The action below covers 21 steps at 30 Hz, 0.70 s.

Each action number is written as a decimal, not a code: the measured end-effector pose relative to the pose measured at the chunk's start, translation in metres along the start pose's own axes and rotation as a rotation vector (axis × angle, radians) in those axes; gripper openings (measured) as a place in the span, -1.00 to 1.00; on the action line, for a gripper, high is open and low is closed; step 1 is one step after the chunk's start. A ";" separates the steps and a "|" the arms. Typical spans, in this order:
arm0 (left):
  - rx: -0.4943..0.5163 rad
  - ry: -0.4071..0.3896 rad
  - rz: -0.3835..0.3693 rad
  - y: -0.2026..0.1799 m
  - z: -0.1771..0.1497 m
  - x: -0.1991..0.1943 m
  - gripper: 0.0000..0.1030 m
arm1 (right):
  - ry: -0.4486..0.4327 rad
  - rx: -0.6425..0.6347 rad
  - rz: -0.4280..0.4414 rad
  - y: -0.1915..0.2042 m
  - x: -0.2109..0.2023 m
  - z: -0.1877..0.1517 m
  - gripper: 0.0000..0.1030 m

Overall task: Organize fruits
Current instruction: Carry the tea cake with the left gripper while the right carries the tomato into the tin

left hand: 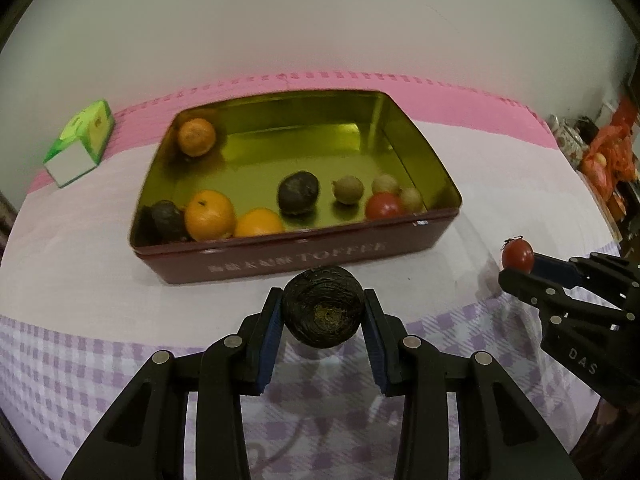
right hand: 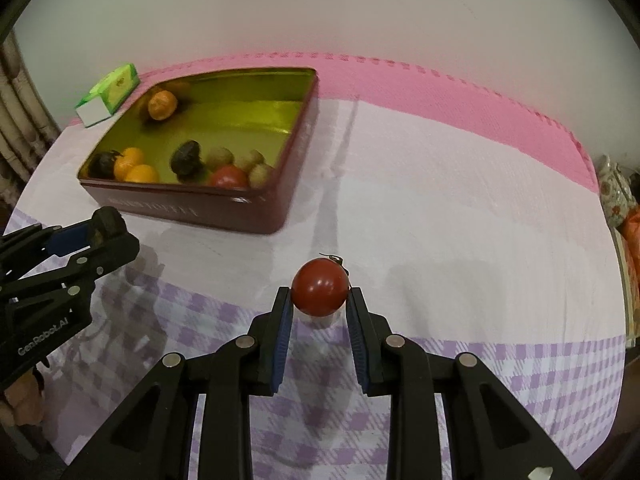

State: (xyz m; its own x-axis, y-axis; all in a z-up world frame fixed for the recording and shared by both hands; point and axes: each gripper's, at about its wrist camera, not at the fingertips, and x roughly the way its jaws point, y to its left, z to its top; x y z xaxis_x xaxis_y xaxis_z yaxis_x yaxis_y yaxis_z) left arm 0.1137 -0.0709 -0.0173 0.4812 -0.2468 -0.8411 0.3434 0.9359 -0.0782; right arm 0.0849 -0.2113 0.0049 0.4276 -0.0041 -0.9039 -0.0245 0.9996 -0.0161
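Two grippers, each holding a fruit, near a dark red metal toffee tin (left hand: 280, 258) on a cloth-covered table.

The left gripper (left hand: 323, 312) is closed on a wrinkled, dark round fruit (left hand: 323, 311) just in front of the tin's lettered wall, its blue pads pressing both sides. The right gripper (right hand: 319, 298) pinches a small glossy red tomato (right hand: 320, 287) to the right of the tin, raised off the cloth. The tin's gold interior holds three oranges, two dark fruits, three pale brown round fruits and a red tomato. The tablecloth (right hand: 440, 208) is white in the middle, lilac-checked toward the cameras and pink along the far edge, against a plain pale wall (left hand: 320, 20). A green and white carton (left hand: 80, 142) lies left of the tin.
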 end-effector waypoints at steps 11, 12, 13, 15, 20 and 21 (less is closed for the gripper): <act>-0.038 -0.051 0.048 0.030 0.017 -0.017 -0.24 | -0.060 -0.049 0.064 0.040 -0.017 0.036 -0.51; -0.039 -0.054 0.054 0.034 0.018 -0.017 -0.24 | -0.062 -0.052 0.070 0.043 -0.016 0.041 -0.51; -0.042 -0.057 0.057 0.036 0.020 -0.017 -0.24 | -0.064 -0.054 0.077 0.045 -0.015 0.045 -0.51; -0.048 -0.061 0.065 0.042 0.023 -0.017 -0.24 | -0.069 -0.058 0.085 0.050 -0.013 0.054 -0.51; -0.062 -0.059 0.086 0.056 0.033 -0.009 -0.24 | -0.066 -0.061 0.096 0.058 -0.001 0.069 -0.51; -0.063 -0.059 0.087 0.057 0.034 -0.008 -0.24 | -0.064 -0.063 0.099 0.060 0.002 0.072 -0.51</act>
State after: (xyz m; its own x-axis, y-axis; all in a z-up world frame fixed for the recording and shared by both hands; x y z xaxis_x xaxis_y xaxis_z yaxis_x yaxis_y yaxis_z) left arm 0.1569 -0.0245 0.0033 0.5544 -0.1762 -0.8134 0.2477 0.9680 -0.0409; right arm 0.1490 -0.1496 0.0332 0.4770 0.0986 -0.8733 -0.1251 0.9912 0.0436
